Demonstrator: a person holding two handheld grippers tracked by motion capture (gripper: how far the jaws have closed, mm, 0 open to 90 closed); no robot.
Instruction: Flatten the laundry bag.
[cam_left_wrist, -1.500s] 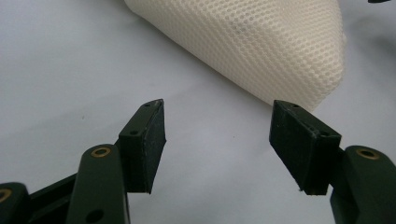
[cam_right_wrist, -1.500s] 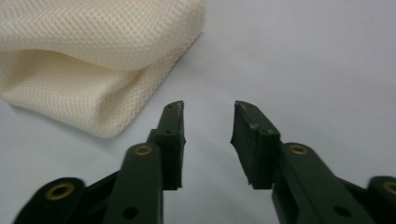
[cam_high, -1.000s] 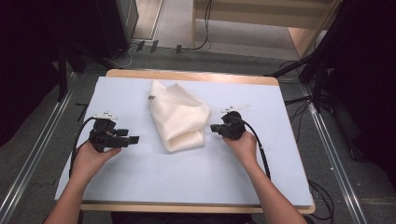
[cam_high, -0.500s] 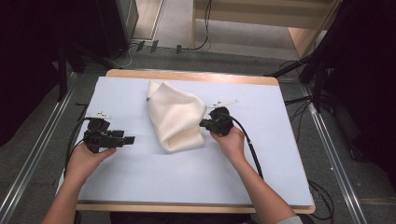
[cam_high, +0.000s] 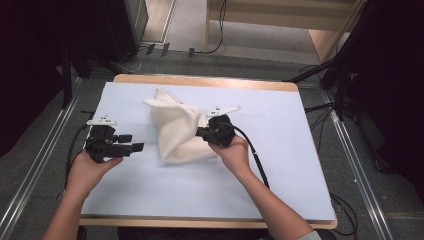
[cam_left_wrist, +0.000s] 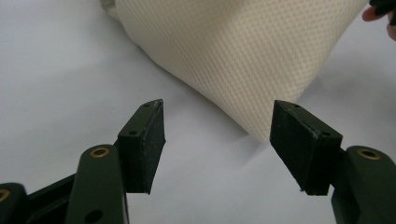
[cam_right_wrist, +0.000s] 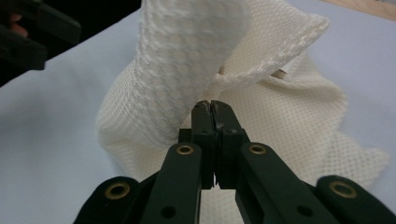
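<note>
- The person's forearms come in from the near edge of the table (cam_high: 300, 200), which has a pale blue top with a strip of bare wood along its near and far edges.
- The left gripper (cam_high: 131, 148) is held low over the left part of the table, its jaws spread wide apart with nothing between them; in the left gripper view the jaws point at the near corner of the cloth (cam_left_wrist: 243, 56), just short of it.
- The right gripper (cam_high: 201, 132) is at the cloth's right side; in the right gripper view its jaws are pressed together, but I cannot tell if any fabric is pinched between them.
- The cream mesh cloth (cam_high: 175, 130) lies crumpled near the middle of the table, part of it raised in a fold.
- A black cable (cam_high: 255, 155) trails from the right gripper along the forearm.
- Metal rails (cam_high: 30, 190) run along the grey floor on both sides of the table.
- Beyond the far edge, cables (cam_high: 210, 50) lie on the floor, with dark equipment to the left and a wooden frame (cam_high: 320, 40) to the right.
</note>
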